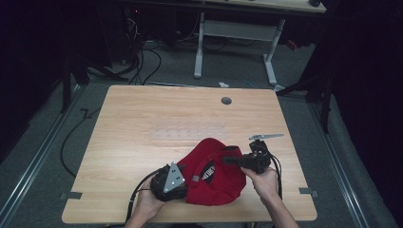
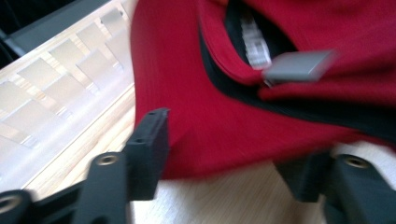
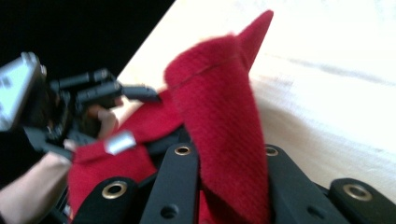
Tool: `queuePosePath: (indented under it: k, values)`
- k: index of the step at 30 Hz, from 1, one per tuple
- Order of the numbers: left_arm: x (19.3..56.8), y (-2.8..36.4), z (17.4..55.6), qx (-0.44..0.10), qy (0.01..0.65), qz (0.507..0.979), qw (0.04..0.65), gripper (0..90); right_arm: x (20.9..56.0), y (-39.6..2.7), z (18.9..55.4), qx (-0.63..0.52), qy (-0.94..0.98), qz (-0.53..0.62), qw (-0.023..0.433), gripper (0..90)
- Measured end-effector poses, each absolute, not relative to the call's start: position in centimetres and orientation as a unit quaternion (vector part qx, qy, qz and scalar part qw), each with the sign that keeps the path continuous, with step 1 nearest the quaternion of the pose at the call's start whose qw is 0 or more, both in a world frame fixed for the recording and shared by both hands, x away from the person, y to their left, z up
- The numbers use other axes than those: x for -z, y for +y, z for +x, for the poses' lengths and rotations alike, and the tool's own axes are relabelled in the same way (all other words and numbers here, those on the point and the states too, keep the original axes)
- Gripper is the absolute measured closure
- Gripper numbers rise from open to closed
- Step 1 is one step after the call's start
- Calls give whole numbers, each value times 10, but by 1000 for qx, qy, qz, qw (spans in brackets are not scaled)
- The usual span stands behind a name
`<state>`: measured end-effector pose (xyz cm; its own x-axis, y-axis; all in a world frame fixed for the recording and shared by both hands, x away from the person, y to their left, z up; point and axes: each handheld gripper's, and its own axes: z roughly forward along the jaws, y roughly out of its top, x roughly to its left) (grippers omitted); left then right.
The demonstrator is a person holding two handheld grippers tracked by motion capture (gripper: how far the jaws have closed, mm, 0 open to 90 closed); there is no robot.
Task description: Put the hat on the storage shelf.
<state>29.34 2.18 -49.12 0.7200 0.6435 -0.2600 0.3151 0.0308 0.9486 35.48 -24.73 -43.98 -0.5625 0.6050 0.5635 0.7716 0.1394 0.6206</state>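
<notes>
A red hat (image 1: 209,180) with a black patch and black lining lies near the front edge of the wooden table (image 1: 138,114). My right gripper (image 1: 227,160) comes in from the right and is shut on a fold of the hat (image 3: 219,116), which stands up between its jaws (image 3: 226,158). My left gripper (image 1: 186,185) sits at the hat's left edge. Its jaws stand apart (image 2: 229,154) with the hat's red rim (image 2: 210,121) between them, the pads not pressing. A grey label (image 2: 299,65) shows on the inner band. The left gripper (image 3: 135,93) also appears in the right gripper view.
A round cable hole (image 1: 226,100) lies near the table's far edge, and a pale strip of markings (image 1: 185,133) crosses its middle. A white desk frame (image 1: 235,33) and floor cables (image 1: 142,61) are beyond the table. Metal rails run along both sides.
</notes>
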Motion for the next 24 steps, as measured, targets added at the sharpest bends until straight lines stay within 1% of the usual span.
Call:
queuePosePath:
  k: [1, 5, 7, 8, 9, 12, 13, 14, 18, 19, 20, 21, 24]
  values:
    - [493, 22, 294, -132, 349, 687, 624, 429, 440, -245, 354, 463, -755, -458, 80, 850]
    - [495, 20, 294, -135, 350, 690, 619, 459, 441, -244, 355, 466, -752, -459, 85, 848]
    - [495, 21, 294, -135, 348, 692, 618, 501, 440, -244, 355, 466, -751, -460, 87, 845]
    - [494, 22, 293, -127, 345, 695, 617, 574, 439, -245, 355, 468, -751, -458, 86, 838]
    - [493, 23, 293, -122, 344, 696, 618, 601, 439, -245, 355, 469, -752, -455, 84, 835]
    - [490, 23, 292, -117, 341, 698, 619, 648, 437, -246, 354, 472, -752, -452, 81, 830]
    - [488, 23, 291, -115, 338, 700, 619, 664, 436, -246, 353, 476, -753, -448, 74, 824]
    - [486, 22, 290, -113, 336, 701, 619, 664, 436, -246, 353, 476, -753, -448, 74, 824]
    - [478, 25, 287, -96, 333, 704, 620, 719, 433, -249, 354, 484, -750, -444, 75, 801]
    - [476, 26, 287, -92, 330, 708, 617, 719, 433, -249, 354, 484, -750, -444, 75, 801]
    - [473, 27, 285, -78, 329, 708, 620, 742, 433, -249, 354, 484, -750, -444, 75, 779]
    - [473, 27, 285, -78, 329, 708, 620, 754, 433, -249, 354, 484, -750, -444, 75, 779]
    - [469, 26, 281, -72, 323, 713, 618, 772, 433, -249, 356, 486, -748, -445, 81, 741]
